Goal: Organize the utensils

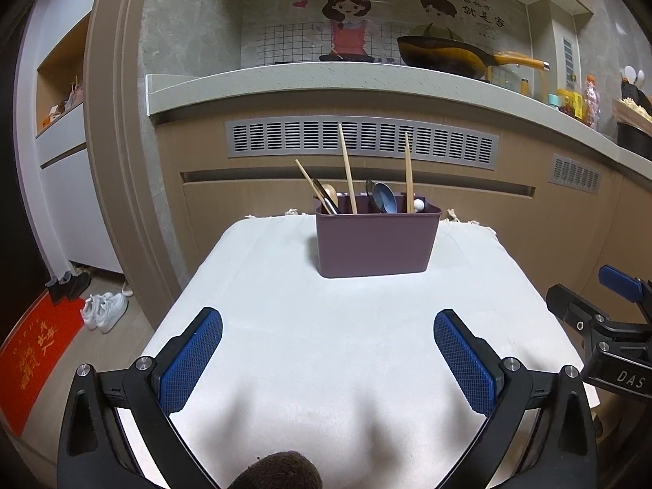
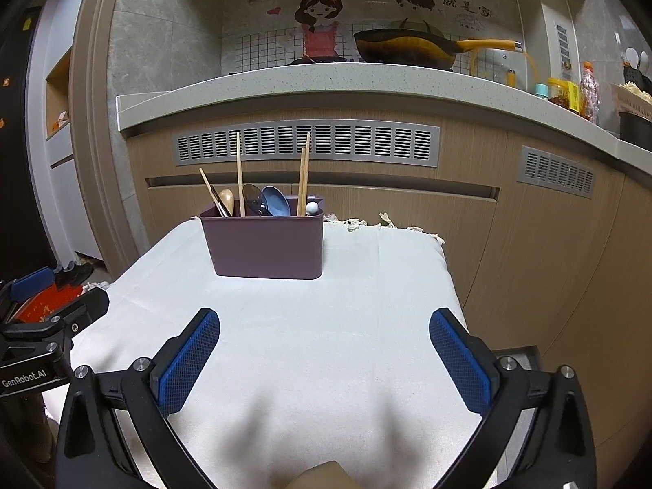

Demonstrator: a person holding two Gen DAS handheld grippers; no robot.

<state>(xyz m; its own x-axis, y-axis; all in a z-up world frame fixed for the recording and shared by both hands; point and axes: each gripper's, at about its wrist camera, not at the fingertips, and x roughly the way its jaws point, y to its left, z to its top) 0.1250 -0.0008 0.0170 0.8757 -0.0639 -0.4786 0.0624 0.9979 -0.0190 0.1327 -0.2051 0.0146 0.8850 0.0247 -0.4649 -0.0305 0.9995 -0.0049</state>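
Observation:
A purple utensil holder (image 1: pixel 373 244) stands at the far end of a white-clothed table (image 1: pixel 326 346); it also shows in the right wrist view (image 2: pixel 265 244). It holds wooden chopsticks (image 1: pixel 347 169), a wooden spoon (image 2: pixel 227 199), a blue spoon (image 2: pixel 276 201) and a dark spoon (image 2: pixel 253 199). My left gripper (image 1: pixel 328 322) is open and empty, low over the near part of the table. My right gripper (image 2: pixel 324 320) is open and empty, also well short of the holder. Each gripper shows at the edge of the other's view.
A kitchen counter (image 1: pixel 326 77) with a wok (image 1: pixel 444 55) runs behind the table, above cabinet fronts with vents. Bottles and jars (image 2: pixel 570 89) stand at the right on the counter. Shoes (image 1: pixel 104 309) and a red mat (image 1: pixel 36 350) lie on the floor at the left.

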